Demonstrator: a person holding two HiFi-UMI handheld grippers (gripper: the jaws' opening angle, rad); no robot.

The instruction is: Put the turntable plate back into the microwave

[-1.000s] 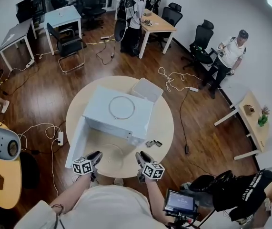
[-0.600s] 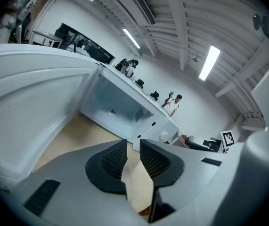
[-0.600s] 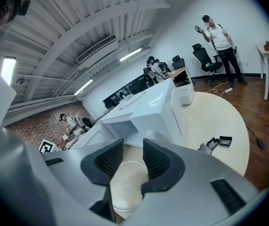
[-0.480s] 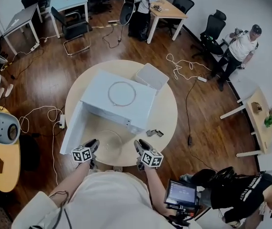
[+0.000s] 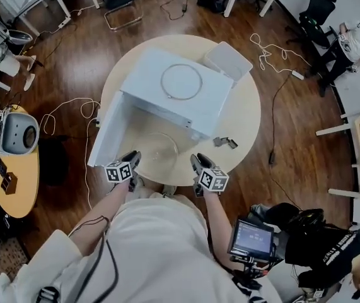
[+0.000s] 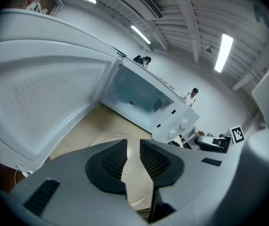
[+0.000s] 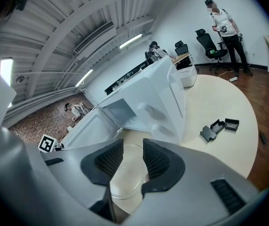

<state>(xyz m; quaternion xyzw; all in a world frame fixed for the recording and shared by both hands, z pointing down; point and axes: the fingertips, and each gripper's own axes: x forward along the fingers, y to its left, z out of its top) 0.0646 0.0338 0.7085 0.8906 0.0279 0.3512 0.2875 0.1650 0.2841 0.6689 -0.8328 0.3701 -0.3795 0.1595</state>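
The clear glass turntable plate (image 5: pixel 156 150) lies flat on the round table (image 5: pixel 243 115), in front of the white microwave (image 5: pixel 148 81). The microwave's door (image 5: pixel 107 131) hangs open to the left. A roller ring (image 5: pixel 181 82) rests on the microwave's top. My left gripper (image 5: pixel 132 157) is at the plate's near left edge and my right gripper (image 5: pixel 195 162) at its near right. In the left gripper view the open jaws (image 6: pixel 133 147) frame the plate (image 6: pixel 135 185) and the cavity (image 6: pixel 139 95). In the right gripper view the open jaws (image 7: pixel 133 149) also show the plate (image 7: pixel 127 179) below. Neither holds anything.
A white lidded bin (image 5: pixel 228 60) stands behind the microwave's right end. Small black parts (image 5: pixel 224 142) lie on the table to the right of the plate. Cables run over the wooden floor, a monitor (image 5: pixel 250 237) stands near my right side, and people are at the room's edges.
Both grippers have come down and closer to the plate's near edge. The head view has tilted, so the table sits higher in the picture. The jaws' gaps look unchanged.
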